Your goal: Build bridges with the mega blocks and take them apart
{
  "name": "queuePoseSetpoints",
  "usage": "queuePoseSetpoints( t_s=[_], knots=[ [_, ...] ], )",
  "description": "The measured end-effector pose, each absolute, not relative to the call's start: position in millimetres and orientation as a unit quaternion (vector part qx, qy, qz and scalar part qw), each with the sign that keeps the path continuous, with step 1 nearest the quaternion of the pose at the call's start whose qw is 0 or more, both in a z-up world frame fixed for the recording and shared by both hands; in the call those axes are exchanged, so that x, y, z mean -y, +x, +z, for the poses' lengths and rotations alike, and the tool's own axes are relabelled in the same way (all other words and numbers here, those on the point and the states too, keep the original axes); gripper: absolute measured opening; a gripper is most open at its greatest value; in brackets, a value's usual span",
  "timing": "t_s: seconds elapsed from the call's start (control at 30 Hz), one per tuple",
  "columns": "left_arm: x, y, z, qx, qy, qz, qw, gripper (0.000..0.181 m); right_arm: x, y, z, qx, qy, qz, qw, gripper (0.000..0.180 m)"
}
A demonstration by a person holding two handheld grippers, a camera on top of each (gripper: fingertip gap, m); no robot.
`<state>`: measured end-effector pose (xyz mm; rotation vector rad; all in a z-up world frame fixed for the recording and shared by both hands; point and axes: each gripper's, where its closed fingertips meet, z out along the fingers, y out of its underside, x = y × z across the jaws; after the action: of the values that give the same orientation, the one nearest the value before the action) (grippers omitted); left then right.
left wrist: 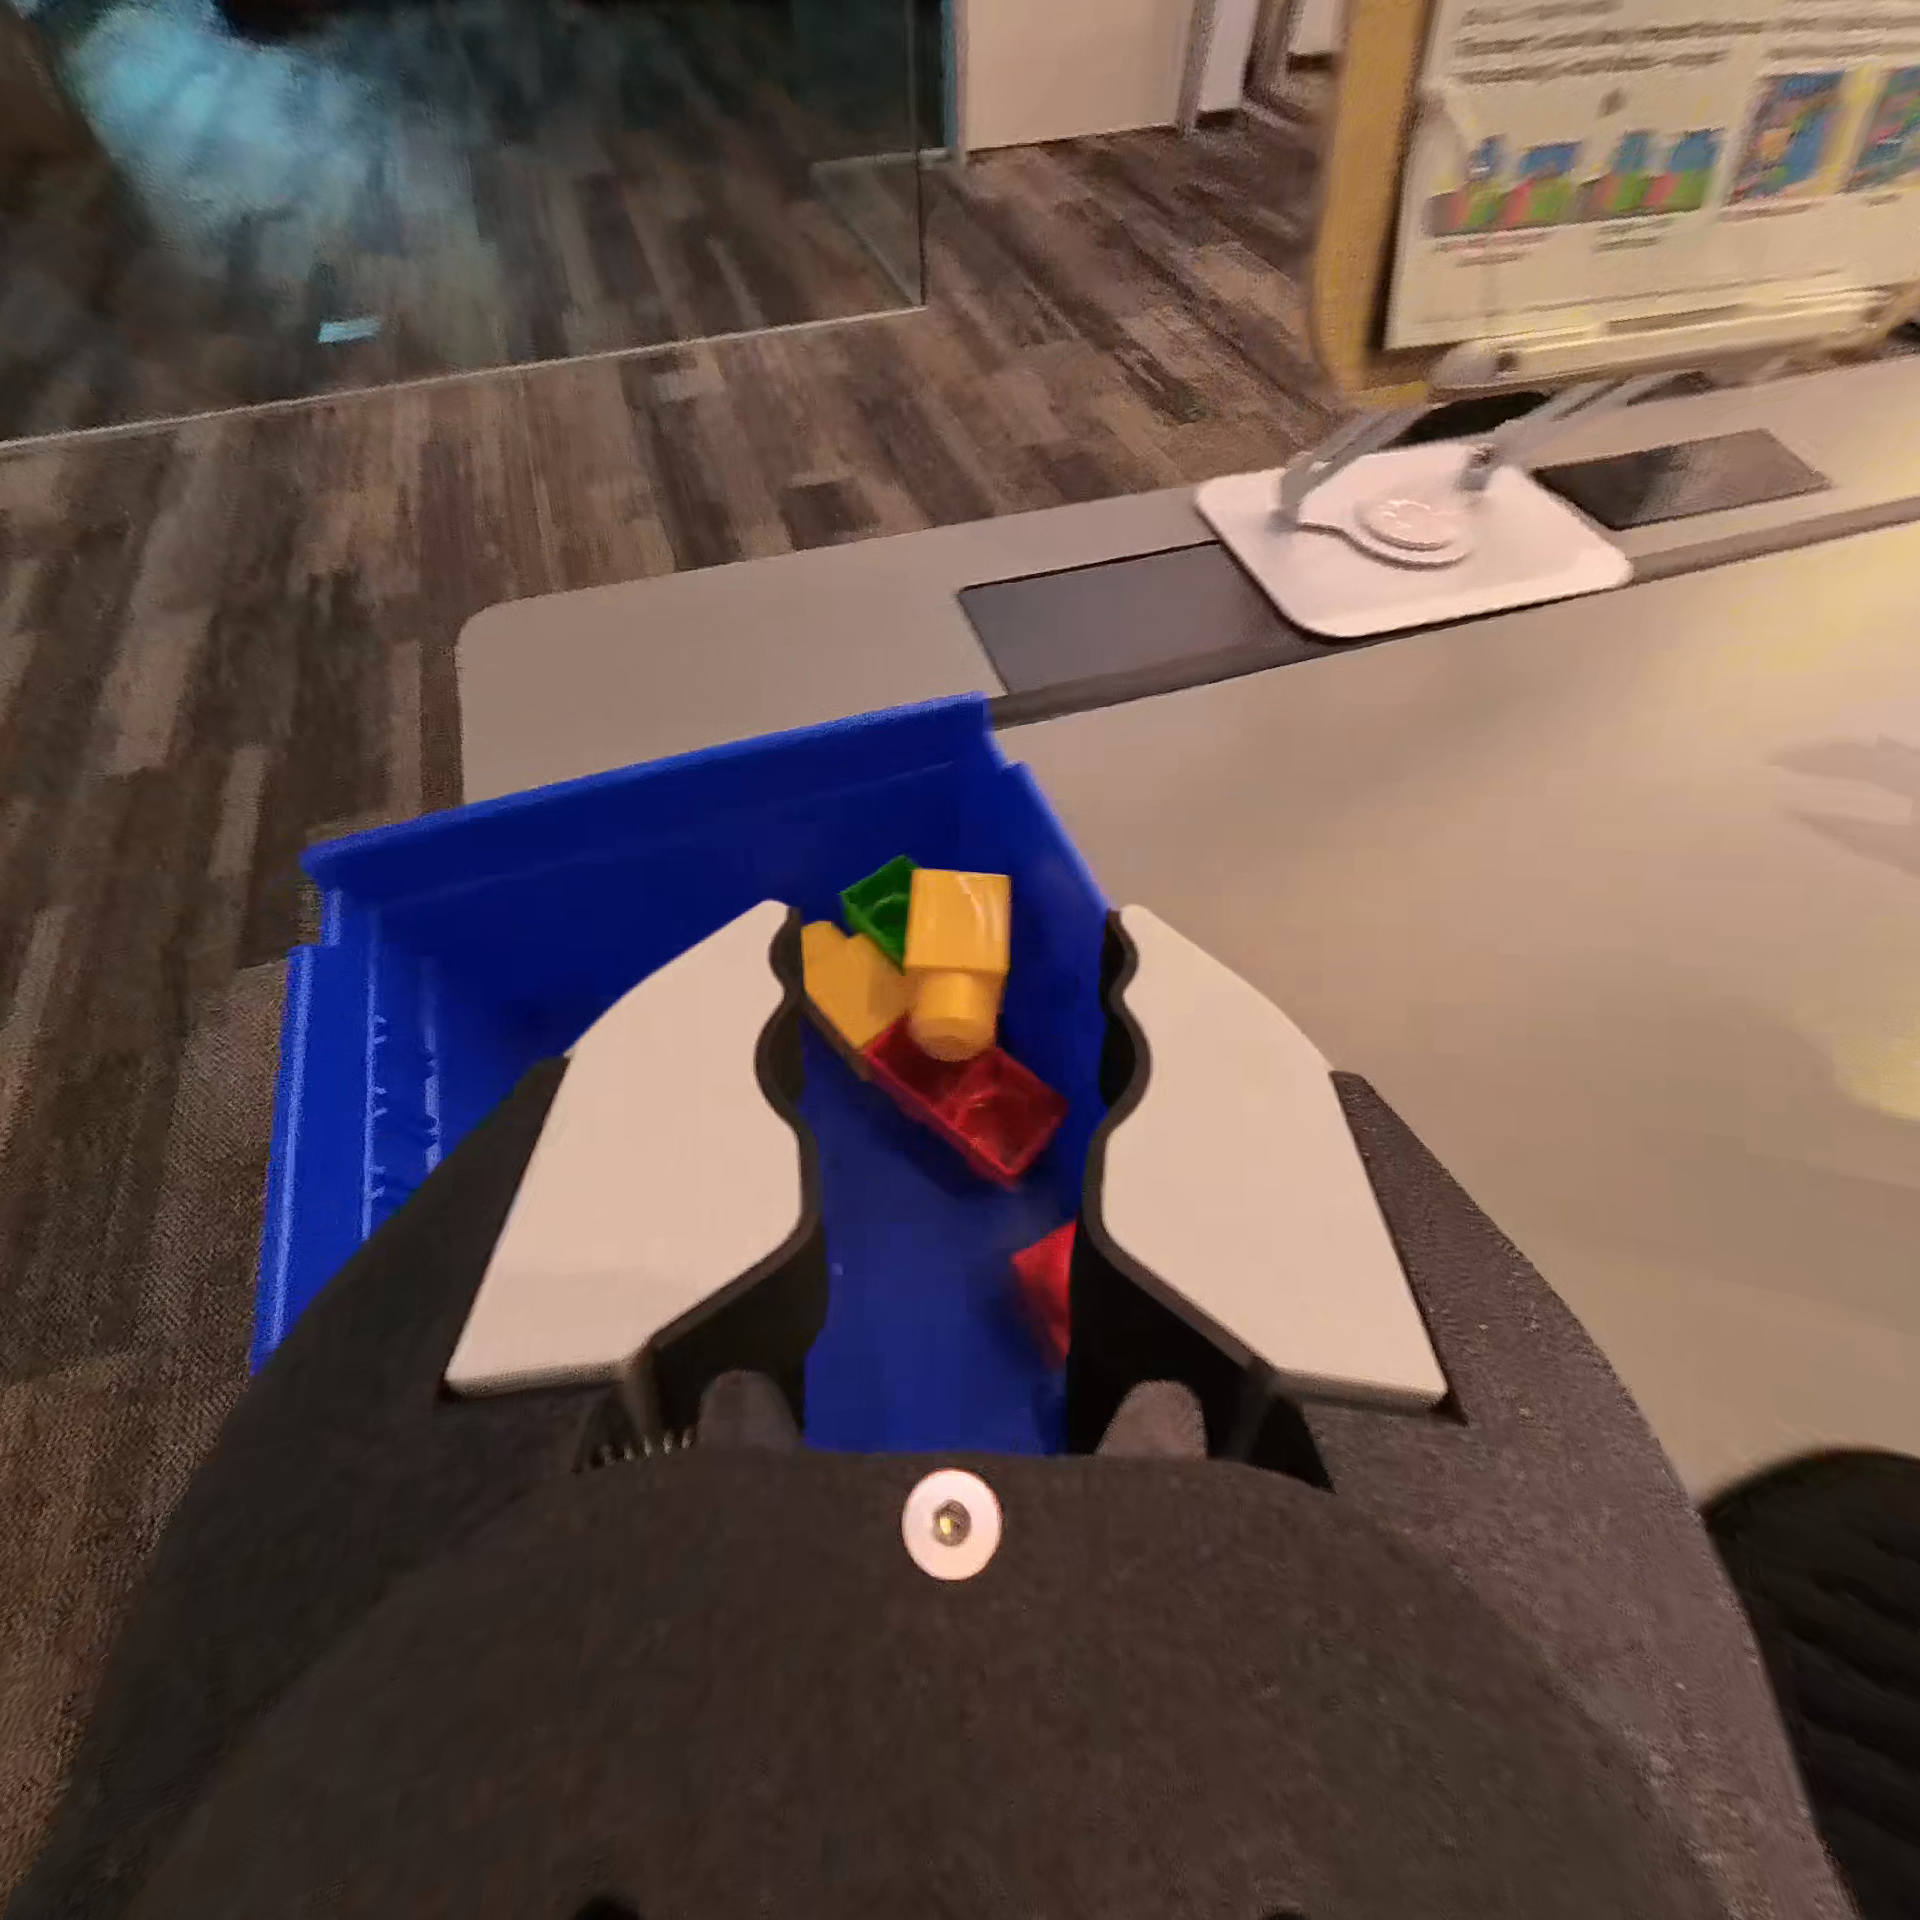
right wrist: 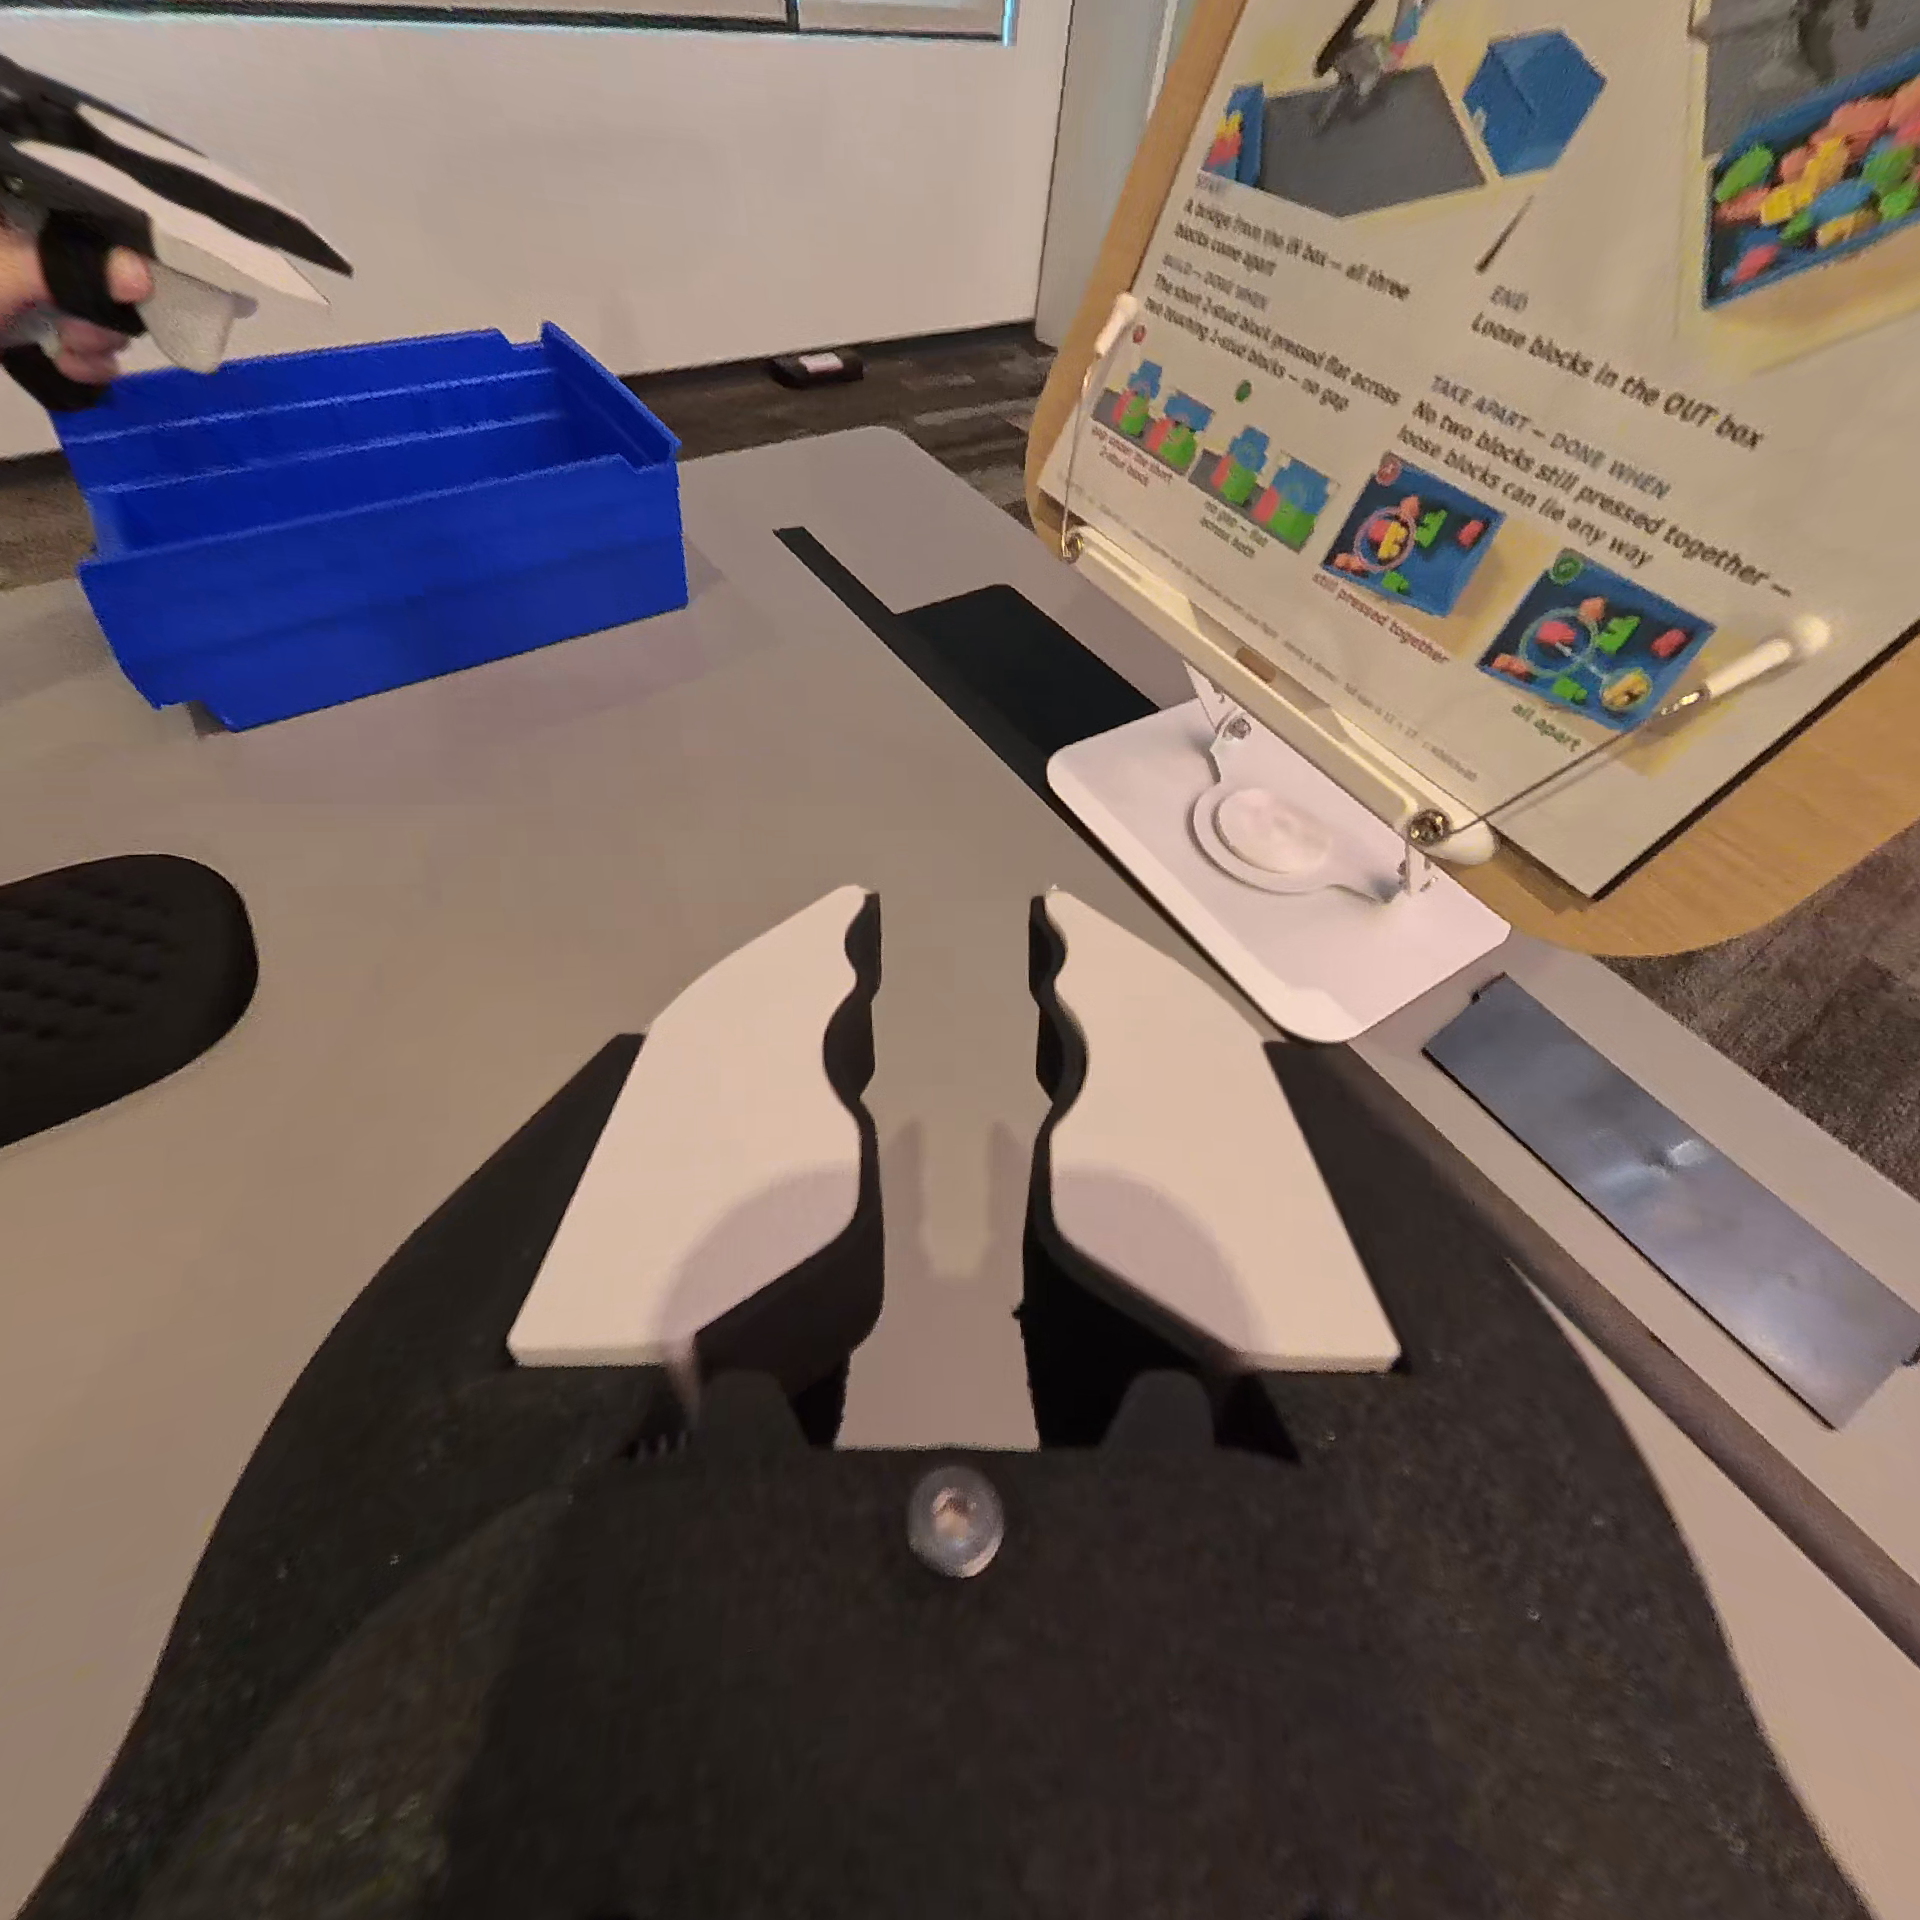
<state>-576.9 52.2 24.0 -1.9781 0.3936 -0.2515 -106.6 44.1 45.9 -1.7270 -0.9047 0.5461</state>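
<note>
Left wrist view | left gripper (left wrist: pixel 951 925) agape, empty | blue bin (left wrist: pixel 623 831): yellow, green, red blocks (left wrist: pixel 935 997) | right gripper (right wrist: pixel 954 904) parted, empty

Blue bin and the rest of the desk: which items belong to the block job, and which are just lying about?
Job:
- blue bin
- yellow blocks, green block, red blocks inside it
- left gripper, open above the bin
- right gripper, open, empty

Lying about:
- instruction board on white stand
- black mat
</note>
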Motion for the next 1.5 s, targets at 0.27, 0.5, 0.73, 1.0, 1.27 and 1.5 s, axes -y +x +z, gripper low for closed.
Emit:
queuePoseSetpoints(
  t_s=[0.27, 0.5, 0.73, 1.0, 1.27, 1.5],
  knots=[
    [-90, -565, -55, -0.185, -0.843, -0.129, 0.488, 0.059, -50, -85, 38, 0.368, -0.744, 0.184, 0.526, 0.027],
    [-104, -562, -89, -0.212, -0.868, -0.078, 0.443, 0.051, -54, -69, 35, 0.352, -0.753, 0.18, 0.525, 0.027],
    [-109, -570, -85, -0.208, -0.873, -0.071, 0.435, 0.034, -55, -60, 34, 0.353, -0.756, 0.165, 0.525, 0.026],
    [-69, -533, 5, -0.36, -0.849, 0.01, 0.386, 0.034, -45, -86, 44, 0.384, -0.728, 0.195, 0.534, 0.025],
    [-19, -419, -17, -0.566, -0.804, 0.079, 0.162, 0.034, -35, -121, 21, 0.473, -0.712, 0.158, 0.495, 0.025],
    [-17, -376, -72, -0.618, -0.776, 0.129, 0.014, 0.034, -14, -139, 45, 0.461, -0.652, 0.299, 0.521, 0.026]
  ],
)
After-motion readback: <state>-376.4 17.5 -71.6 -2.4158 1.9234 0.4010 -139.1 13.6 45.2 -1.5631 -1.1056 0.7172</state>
